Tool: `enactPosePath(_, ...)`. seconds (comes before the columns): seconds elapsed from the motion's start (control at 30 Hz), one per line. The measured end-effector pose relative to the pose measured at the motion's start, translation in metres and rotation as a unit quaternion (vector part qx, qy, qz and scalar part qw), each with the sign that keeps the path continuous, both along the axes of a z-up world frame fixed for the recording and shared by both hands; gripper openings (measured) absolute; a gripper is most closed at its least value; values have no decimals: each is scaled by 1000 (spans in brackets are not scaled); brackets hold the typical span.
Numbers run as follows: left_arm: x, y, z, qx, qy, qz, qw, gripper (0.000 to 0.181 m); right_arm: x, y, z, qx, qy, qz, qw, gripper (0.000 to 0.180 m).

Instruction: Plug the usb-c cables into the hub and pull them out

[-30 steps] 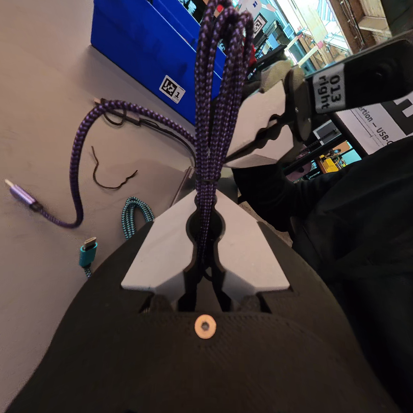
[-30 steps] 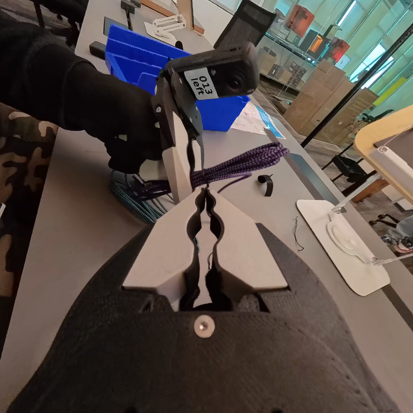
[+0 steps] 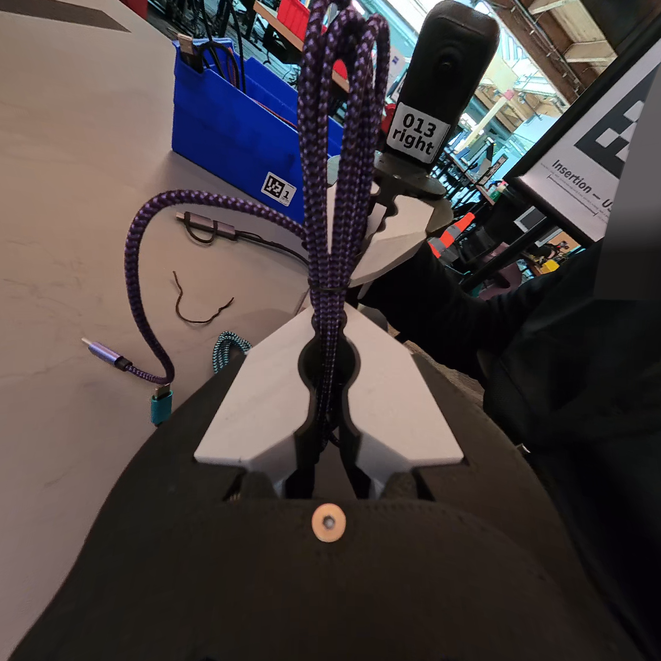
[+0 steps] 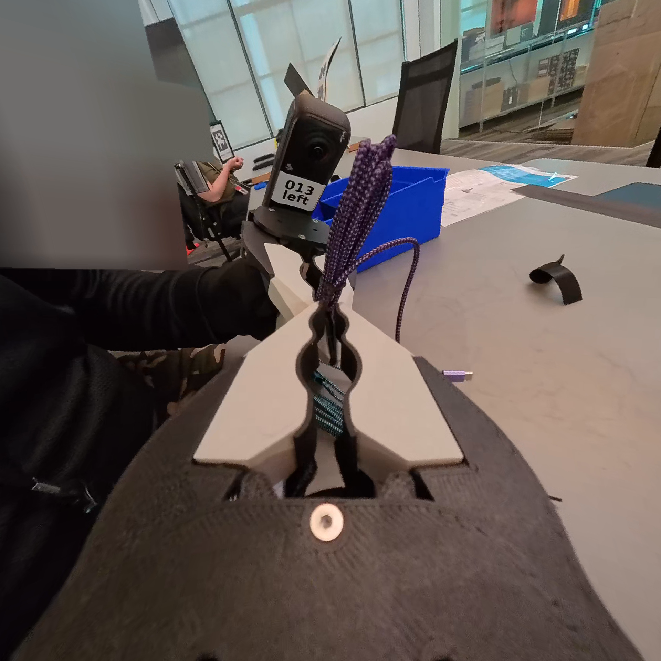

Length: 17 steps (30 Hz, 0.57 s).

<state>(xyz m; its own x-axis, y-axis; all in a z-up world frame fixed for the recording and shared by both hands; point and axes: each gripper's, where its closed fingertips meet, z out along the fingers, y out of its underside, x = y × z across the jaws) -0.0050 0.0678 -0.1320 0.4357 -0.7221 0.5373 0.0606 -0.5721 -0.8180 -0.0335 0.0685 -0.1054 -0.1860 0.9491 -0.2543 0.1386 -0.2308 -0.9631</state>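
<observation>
Left tongs (image 3: pixel 328 322) pinch the bundled purple cable (image 3: pixel 336 150); right tongs (image 4: pixel 328 307) press together at its tie. Blue bin (image 3: pixel 229 125) holds cables; desk (image 4: pixel 536 357) lies open rightward.

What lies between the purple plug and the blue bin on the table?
In the left wrist view, a thin dark wire scrap lies between the purple plug and the blue bin.

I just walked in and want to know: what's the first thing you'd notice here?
The bundle of purple braided cable, folded into loops, sticks up between the fingers of the left gripper, which is shut on it. The right gripper comes in right next to the bundle; whether it pinches anything is unclear. Behind them a bright blue plastic bin sits on the grey table.
</observation>
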Motion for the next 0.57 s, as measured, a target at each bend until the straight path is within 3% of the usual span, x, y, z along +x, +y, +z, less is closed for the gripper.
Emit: enactPosePath(0.57,0,2,-3,12,25,9,1000,0,3,-1,5,-38,15,8,999,4)
